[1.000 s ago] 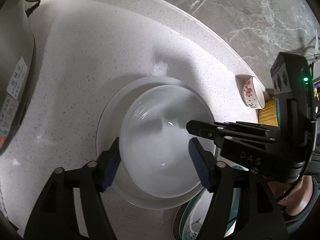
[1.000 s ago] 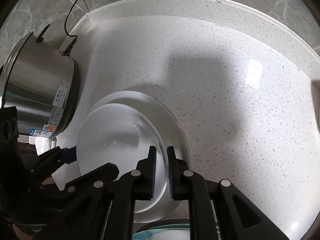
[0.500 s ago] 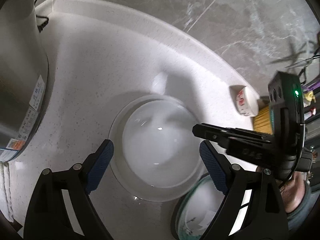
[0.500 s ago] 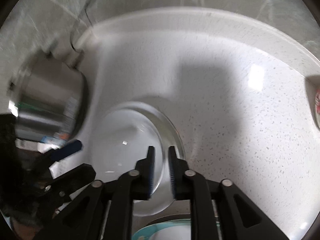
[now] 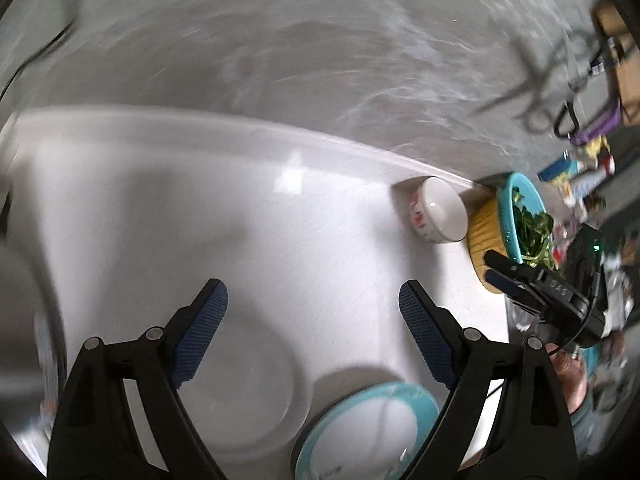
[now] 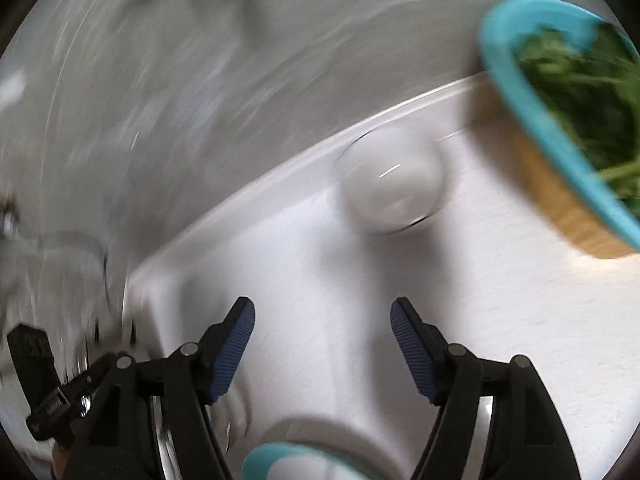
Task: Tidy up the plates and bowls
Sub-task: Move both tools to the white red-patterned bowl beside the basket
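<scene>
Both grippers empty: left gripper (image 5: pixel 308 320) wide, right gripper (image 6: pixel 322 344) opening toward small white ceramic bowl (image 6: pixel 390 182) at the counter's back edge, likely the next pickup.

The left gripper (image 5: pixel 312 316) points steeply downward with its jaws spread wide, the blue ribbed pads (image 5: pixel 200 332) well apart and nothing between them. The right gripper (image 6: pixel 322 346) also angles downward; its jaws are opening, with nothing between its blue pads (image 6: pixel 232 350). In the left wrist view the right gripper shows small at the right edge, borne by the person's hand (image 5: pixel 570 376), and in the right wrist view part of the left gripper shows at the lower left edge.
</scene>
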Tool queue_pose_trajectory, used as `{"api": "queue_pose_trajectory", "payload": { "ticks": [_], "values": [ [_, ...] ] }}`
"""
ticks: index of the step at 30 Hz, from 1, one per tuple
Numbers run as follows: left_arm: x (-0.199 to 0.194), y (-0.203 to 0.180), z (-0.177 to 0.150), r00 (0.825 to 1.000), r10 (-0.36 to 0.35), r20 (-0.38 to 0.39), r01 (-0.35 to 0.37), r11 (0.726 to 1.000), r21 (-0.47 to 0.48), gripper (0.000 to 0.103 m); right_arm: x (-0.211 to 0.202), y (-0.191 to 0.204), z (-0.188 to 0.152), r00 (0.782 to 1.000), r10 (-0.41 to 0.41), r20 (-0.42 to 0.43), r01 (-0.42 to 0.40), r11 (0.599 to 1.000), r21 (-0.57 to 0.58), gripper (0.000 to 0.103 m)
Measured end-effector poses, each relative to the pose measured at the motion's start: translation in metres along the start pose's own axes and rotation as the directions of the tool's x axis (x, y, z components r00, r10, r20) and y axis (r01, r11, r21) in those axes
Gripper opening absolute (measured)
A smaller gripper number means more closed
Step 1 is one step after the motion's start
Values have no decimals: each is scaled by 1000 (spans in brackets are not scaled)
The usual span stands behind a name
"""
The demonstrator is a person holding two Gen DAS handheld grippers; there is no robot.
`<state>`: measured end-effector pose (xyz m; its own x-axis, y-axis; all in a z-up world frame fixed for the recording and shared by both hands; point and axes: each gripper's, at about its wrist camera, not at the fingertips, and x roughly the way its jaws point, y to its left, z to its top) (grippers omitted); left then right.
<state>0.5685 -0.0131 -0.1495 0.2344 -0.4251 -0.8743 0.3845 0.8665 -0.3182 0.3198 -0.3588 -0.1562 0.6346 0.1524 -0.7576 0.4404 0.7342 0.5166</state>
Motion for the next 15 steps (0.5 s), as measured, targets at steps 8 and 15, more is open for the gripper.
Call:
{"api": "queue_pose_trajectory", "payload": {
  "ticks": [8, 15],
  "values": [
    [93, -99, 67, 994, -14, -105, 39, 971, 235, 86, 1, -60, 12, 991, -80, 106, 60, 982, 178, 61],
    [180, -133, 92, 982, 17, -189, 36, 961, 275, 81, 31, -64, 35, 982, -140, 127, 111, 971, 212, 61]
  ]
}}
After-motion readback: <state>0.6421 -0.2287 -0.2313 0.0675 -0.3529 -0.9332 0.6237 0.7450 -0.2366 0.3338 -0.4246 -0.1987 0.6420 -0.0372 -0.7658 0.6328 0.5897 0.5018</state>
